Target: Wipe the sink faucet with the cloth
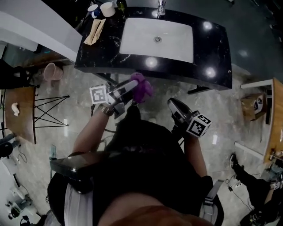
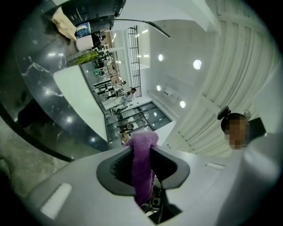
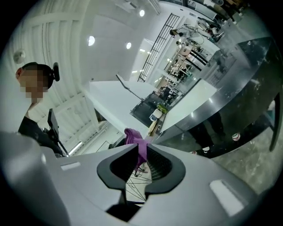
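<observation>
Two grippers hang above the floor (image 1: 79, 84) before the black surface (image 1: 212, 46); the left gripper (image 1: 131, 84) has its jaws clamped on the purple cloth (image 1: 143, 88), well apart from the faucet (image 1: 161, 6); the right gripper (image 1: 171, 103) has its jaws slightly apart, apparently empty

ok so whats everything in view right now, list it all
counter: one, black marbled, top of the head view
sink basin: one, white, set in the counter
faucet: one, metal, behind the basin
cups: two, one white and one blue and white, counter's back left corner
bottle: one, green, beside the cups
folded paper or cloth: one, tan, on the counter left of the basin
tub: one, pink, on the floor left of the counter
purple cloth: one, in front of the counter
left gripper: one, grey, shut on the purple cloth
right gripper: one, grey, jaws slightly apart, empty, right of the cloth
</observation>
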A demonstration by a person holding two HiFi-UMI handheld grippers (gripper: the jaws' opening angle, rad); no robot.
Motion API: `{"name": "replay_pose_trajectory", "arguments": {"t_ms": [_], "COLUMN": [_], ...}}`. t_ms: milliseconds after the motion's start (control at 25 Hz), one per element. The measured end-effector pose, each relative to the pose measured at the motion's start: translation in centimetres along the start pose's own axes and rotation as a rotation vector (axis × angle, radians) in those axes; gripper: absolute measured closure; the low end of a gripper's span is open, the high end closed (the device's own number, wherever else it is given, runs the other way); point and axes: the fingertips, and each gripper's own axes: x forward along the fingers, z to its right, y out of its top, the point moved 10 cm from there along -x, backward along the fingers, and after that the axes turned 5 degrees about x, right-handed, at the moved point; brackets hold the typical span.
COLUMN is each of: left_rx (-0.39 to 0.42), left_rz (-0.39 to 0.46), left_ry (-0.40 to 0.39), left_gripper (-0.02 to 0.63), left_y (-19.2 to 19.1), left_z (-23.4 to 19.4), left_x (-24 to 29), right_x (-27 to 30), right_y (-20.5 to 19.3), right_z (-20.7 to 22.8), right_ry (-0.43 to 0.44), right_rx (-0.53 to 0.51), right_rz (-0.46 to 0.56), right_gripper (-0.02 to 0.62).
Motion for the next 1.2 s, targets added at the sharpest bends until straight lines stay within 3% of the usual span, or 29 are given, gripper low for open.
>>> {"name": "replay_pose_trajectory", "arguments": {"t_ms": [80, 200, 280, 400, 560, 720, 960, 1200], "left_rx": [0.014, 0.096, 0.108, 0.046, 0.117, 0.127, 0.101, 0.079], "left_rz": [-0.016, -0.027, -0.024, 0.001, -0.036, -0.077, -0.069, -0.093], "left_ry": [0.049, 0.098, 0.09, 0.036, 0.063, 0.038, -0.009, -0.042], "left_gripper": [0.509, 0.509, 0.509, 0.509, 0.509, 0.509, 0.509, 0.508], "left_y": [-1.8, -2.3, -2.5, -3.1, -1.9, -0.4, 1.9, 3.3], "left_z": [1.2, 2.6, 3.0, 3.5, 3.5, 3.8, 3.7, 3.8], "left_x": [-1.7, -3.3, -3.8, -4.8, -7.2, -9.8, -14.4, -18.7], "right_x": [0.7, 2.5, 3.9, 6.2, 10.2, 14.2, 19.3, 22.6], "right_y": [-0.8, -1.2, -1.8, -3.6, -5.8, -8.2, -11.5, -14.7], "right_z": [-1.2, -2.9, -3.7, -4.6, -5.8, -8.3, -11.2, -13.4], "right_ry": [0.028, 0.069, 0.09, 0.109, 0.112, 0.106, 0.111, 0.098], "right_rx": [-0.027, -0.107, -0.168, -0.218, -0.234, -0.248, -0.248, -0.26], "right_rz": [-0.043, -0.094, -0.131, -0.186, -0.221, -0.233, -0.231, -0.233], "right_gripper": [0.499, 0.445, 0.417, 0.368, 0.312, 0.282, 0.295, 0.445]}}
